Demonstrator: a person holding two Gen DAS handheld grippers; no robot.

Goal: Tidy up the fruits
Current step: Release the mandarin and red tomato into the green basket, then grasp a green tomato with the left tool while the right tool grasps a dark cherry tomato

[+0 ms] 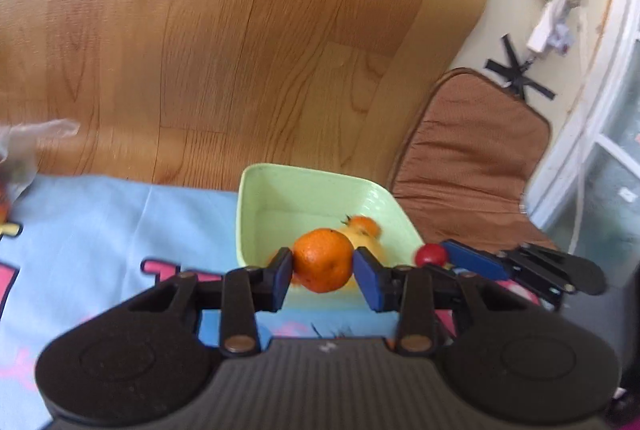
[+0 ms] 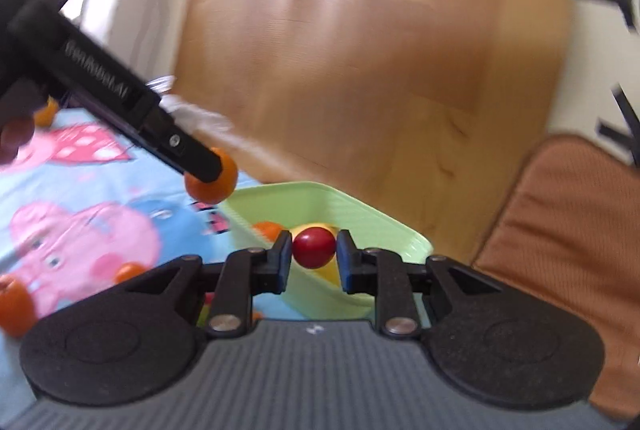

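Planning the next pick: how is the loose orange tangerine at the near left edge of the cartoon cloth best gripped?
Close the pads across the round orange tangerine at its widest middle, coming from above; it sits free on the blue cartoon cloth, and its ball shape offers no better side.

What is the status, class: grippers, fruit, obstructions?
Left gripper shut on mandarin. Right gripper shut on red fruit. Both near green tray, fruit already inside. Nothing in the way.
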